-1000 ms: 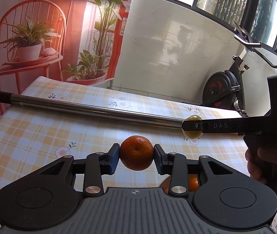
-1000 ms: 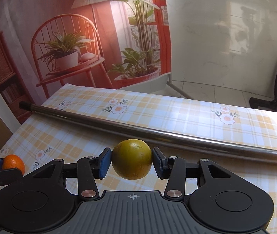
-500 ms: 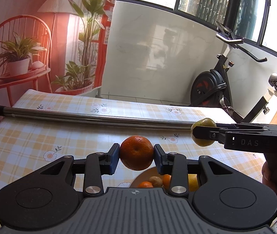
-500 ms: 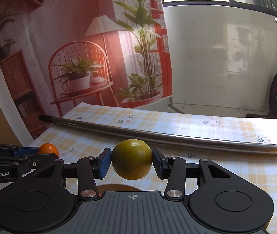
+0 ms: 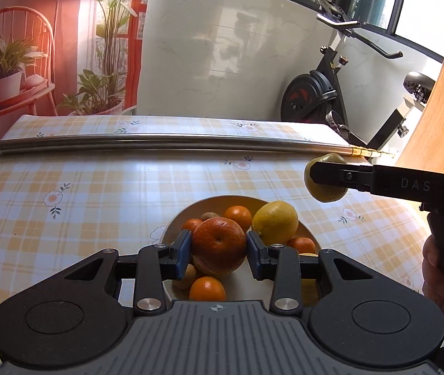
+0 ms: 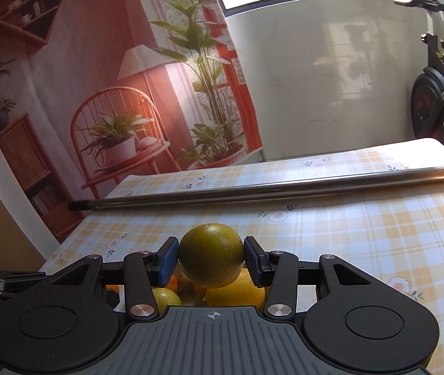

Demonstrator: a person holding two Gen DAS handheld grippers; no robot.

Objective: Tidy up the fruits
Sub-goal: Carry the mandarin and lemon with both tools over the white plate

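Note:
In the left wrist view my left gripper (image 5: 219,251) is shut on an orange mandarin (image 5: 218,245), held just above a white bowl (image 5: 187,215) with several oranges and a lemon (image 5: 274,222) in it. The right gripper (image 5: 326,181) comes in from the right, above the bowl's far right rim, shut on a green-yellow citrus fruit (image 5: 325,192). In the right wrist view my right gripper (image 6: 211,261) clamps that green-yellow citrus fruit (image 6: 211,259) over yellow fruit (image 6: 237,290) in the bowl below; the bowl itself is hidden by the gripper body.
A long steel rod (image 5: 159,142) lies across the checked tablecloth (image 5: 81,187) behind the bowl. Beyond the table's far edge stand an exercise bike (image 5: 325,100) and a printed backdrop with plants. A hand (image 5: 437,278) holds the right gripper's handle.
Both grippers have tilted down and drawn in over the bowl, which now shows fully under the left gripper. Each still holds its fruit.

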